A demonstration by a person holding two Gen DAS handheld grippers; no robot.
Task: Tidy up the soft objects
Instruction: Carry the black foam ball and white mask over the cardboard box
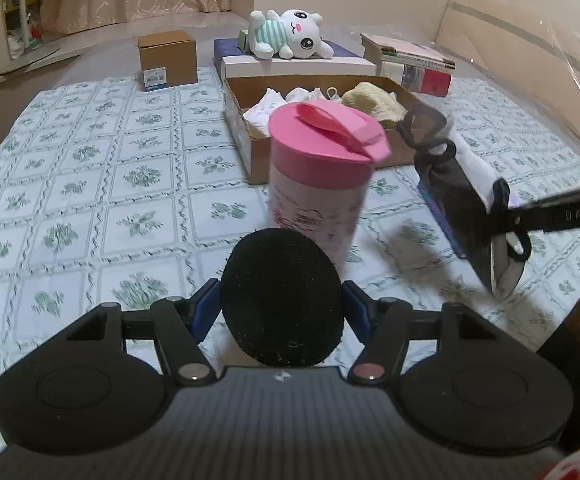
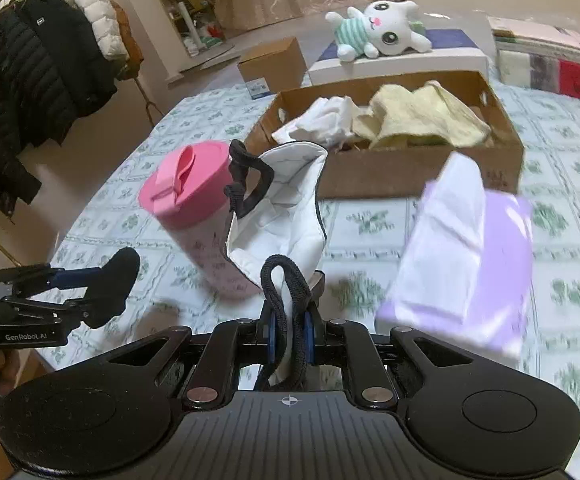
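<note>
Floral-print bedsheet (image 2: 369, 220) carries our brown cardboard box (image 2: 389, 176) w/ cloths. R gripper (image 2: 290, 340) is clenched on the white-lined dark fabric pouch (image 2: 286, 208), airborne beside the pink-lidded cup (image 2: 194, 208). L gripper (image 1: 282, 300) is released, empty. Recommend: keep pouch clear of cup, lower inside box.

The cup (image 2: 198, 216) stands on the bed (image 2: 369, 220), before the box (image 2: 401, 172). Cloths (image 2: 417, 120) lie in the box. The plush toy (image 2: 377, 32) lies behind it.
</note>
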